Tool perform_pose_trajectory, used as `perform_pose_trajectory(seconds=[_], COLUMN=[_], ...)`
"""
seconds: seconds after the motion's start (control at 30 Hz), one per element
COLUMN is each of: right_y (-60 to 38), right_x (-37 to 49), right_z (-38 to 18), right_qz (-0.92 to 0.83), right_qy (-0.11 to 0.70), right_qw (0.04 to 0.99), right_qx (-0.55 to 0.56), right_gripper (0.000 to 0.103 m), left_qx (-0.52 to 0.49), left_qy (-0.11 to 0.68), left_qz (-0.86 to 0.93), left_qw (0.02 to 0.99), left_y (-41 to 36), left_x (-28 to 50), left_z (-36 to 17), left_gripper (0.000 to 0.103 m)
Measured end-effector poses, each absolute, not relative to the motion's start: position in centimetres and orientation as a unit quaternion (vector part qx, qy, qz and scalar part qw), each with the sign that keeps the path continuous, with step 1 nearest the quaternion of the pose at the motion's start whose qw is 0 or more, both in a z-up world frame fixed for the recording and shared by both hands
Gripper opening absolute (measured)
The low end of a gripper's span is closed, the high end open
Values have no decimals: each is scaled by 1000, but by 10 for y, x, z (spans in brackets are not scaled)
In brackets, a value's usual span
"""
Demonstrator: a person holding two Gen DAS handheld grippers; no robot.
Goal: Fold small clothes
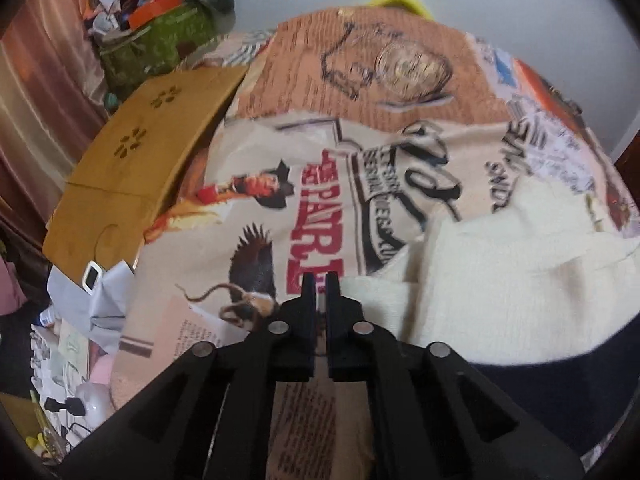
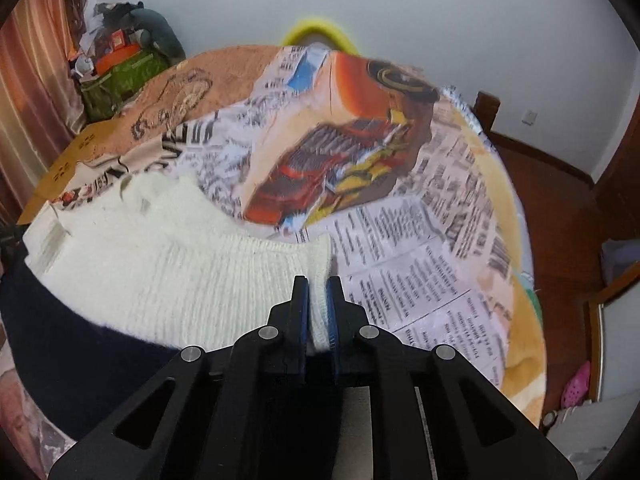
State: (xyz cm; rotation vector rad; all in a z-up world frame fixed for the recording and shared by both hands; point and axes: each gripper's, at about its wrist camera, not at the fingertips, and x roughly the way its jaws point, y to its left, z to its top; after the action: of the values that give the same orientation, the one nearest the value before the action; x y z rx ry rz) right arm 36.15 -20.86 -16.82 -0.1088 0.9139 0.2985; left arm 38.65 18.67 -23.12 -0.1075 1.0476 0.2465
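Observation:
A cream ribbed knit garment (image 2: 160, 256) lies on a printed bedspread (image 2: 420, 240), partly over a dark navy cloth (image 2: 80, 360). My right gripper (image 2: 318, 280) is shut on the garment's right edge, with cream knit pinched between the blue pads. In the left wrist view the same garment (image 1: 520, 280) lies to the right. My left gripper (image 1: 320, 276) is shut with a thin gap and nothing in it, above the bedspread (image 1: 240, 208) just left of the garment's edge.
A cardboard box (image 1: 132, 176) stands beside the bed at the left, with clutter and white bags (image 1: 96, 304) below it. A green bag (image 2: 120, 84) stands at the far left corner. Wooden floor (image 2: 560, 220) and pink slippers (image 2: 576, 388) are at the right.

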Motion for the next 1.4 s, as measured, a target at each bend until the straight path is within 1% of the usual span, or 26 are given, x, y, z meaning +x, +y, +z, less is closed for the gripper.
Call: perform_pose_trajectory(seconds=[0.07, 0.1, 0.13, 0.2, 0.27, 0.33, 0.4, 0.47, 0.5, 0.63, 0.7, 0.77, 0.83, 0.93, 1.17, 1.4], right_y=[-206, -204, -201, -194, -183, -169, -153, -133, -127, -94, -88, -90, -102, -120, -179, -217], right_x=[357, 354, 347, 338, 329, 322, 314, 308, 307, 296, 293, 289, 285, 286, 277, 258], right_z=[-153, -146, -134, -119, -111, -109, -112, -123, -128, -165, -184, -195, -195, -191, -192, -176], right_qz=[140, 144, 154, 172, 197, 220, 246, 273, 279, 304, 308, 307, 309, 288, 213, 182], right_qy=[422, 412, 398, 380, 372, 372, 377, 390, 395, 435, 459, 465, 454, 459, 463, 459], right_qw=[893, 897, 902, 907, 905, 900, 891, 878, 873, 843, 826, 822, 828, 835, 857, 868], right_qx=[-62, -65, -65, -61, -59, -59, -55, -56, -59, -90, -104, -116, -110, -92, -77, -52], right_gripper=[15, 21, 29, 38, 40, 40, 42, 46, 49, 60, 61, 61, 61, 61, 61, 60], left_qx=[-53, -53, -53, -51, -48, -42, -31, -16, -13, -6, -8, -21, -11, 18, -25, -37], left_qy=[487, 480, 477, 468, 464, 465, 468, 471, 474, 508, 515, 509, 505, 505, 508, 500], left_qz=[107, 98, 92, 72, 49, 27, 4, -2, -3, 13, 26, 20, 37, 75, 100, 114], left_qw=[865, 870, 873, 879, 883, 884, 883, 882, 880, 861, 857, 860, 862, 860, 855, 857], left_y=[181, 177, 174, 162, 147, 131, 110, 95, 90, 84, 94, 104, 110, 120, 157, 165], left_x=[382, 379, 378, 374, 372, 372, 372, 371, 371, 372, 371, 368, 365, 359, 337, 319], left_z=[-216, -207, -202, -189, -182, -182, -185, -193, -200, -233, -248, -248, -246, -246, -249, -238], left_gripper=[16, 17, 20, 26, 34, 39, 48, 68, 71, 72, 76, 77, 77, 78, 80, 80])
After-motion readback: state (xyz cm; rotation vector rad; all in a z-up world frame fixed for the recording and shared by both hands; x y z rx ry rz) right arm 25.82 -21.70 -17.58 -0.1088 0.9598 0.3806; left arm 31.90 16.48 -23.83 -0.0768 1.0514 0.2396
